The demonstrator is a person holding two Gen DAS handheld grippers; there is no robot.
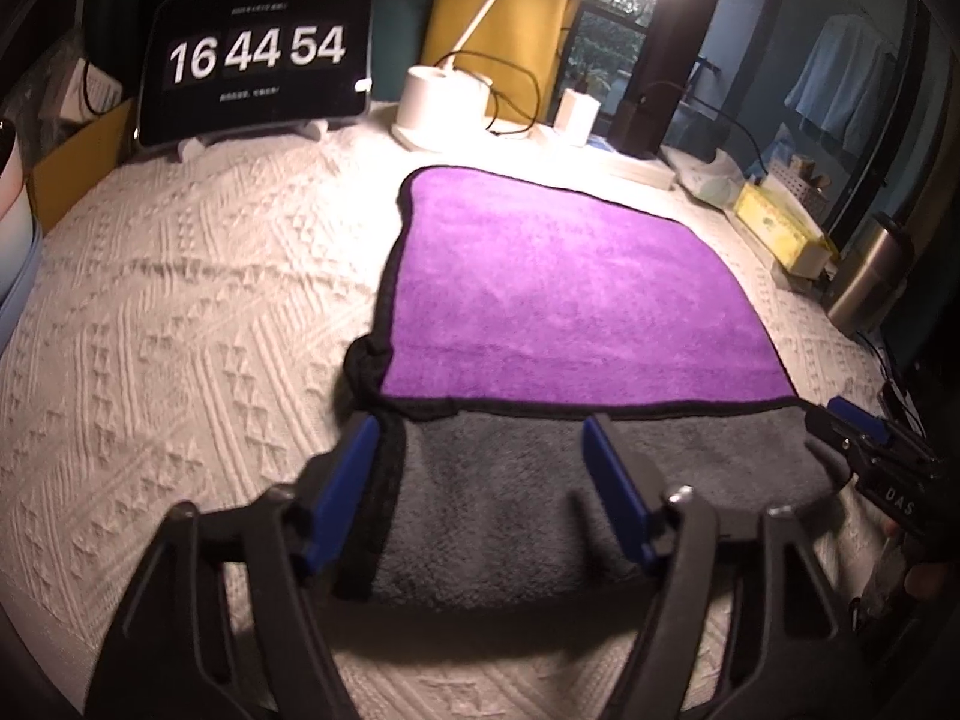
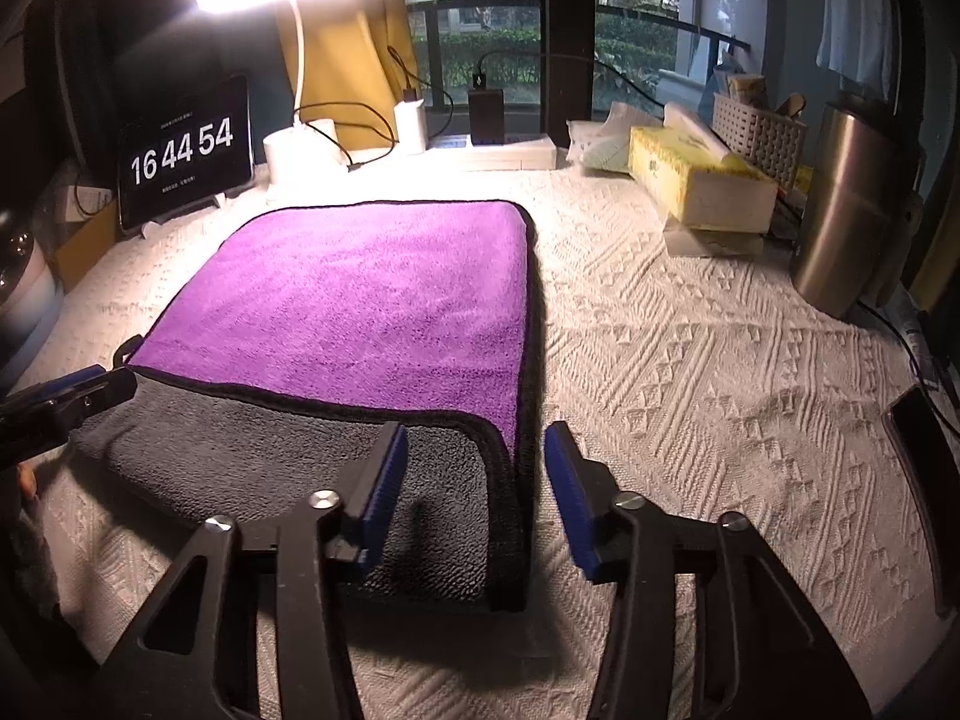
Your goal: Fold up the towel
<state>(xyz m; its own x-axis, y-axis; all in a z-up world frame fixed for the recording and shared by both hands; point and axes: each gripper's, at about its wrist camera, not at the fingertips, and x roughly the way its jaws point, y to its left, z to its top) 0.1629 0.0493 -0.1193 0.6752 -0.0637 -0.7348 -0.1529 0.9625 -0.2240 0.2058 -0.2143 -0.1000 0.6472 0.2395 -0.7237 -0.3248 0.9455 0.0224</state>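
Both claws, left point(image 1: 480, 450) and right point(image 2: 474, 462), are hanging wide open and empty over the towel point(image 2: 360, 300) lying part-folded on the cloth point(image 2: 720, 390), so each should be pinching a near corner squarely.

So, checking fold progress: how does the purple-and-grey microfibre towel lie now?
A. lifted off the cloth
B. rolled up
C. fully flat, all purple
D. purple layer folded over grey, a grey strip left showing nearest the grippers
D: the purple-and-grey microfibre towel lies flat, its grey strip exposed before the open left gripper and right gripper.
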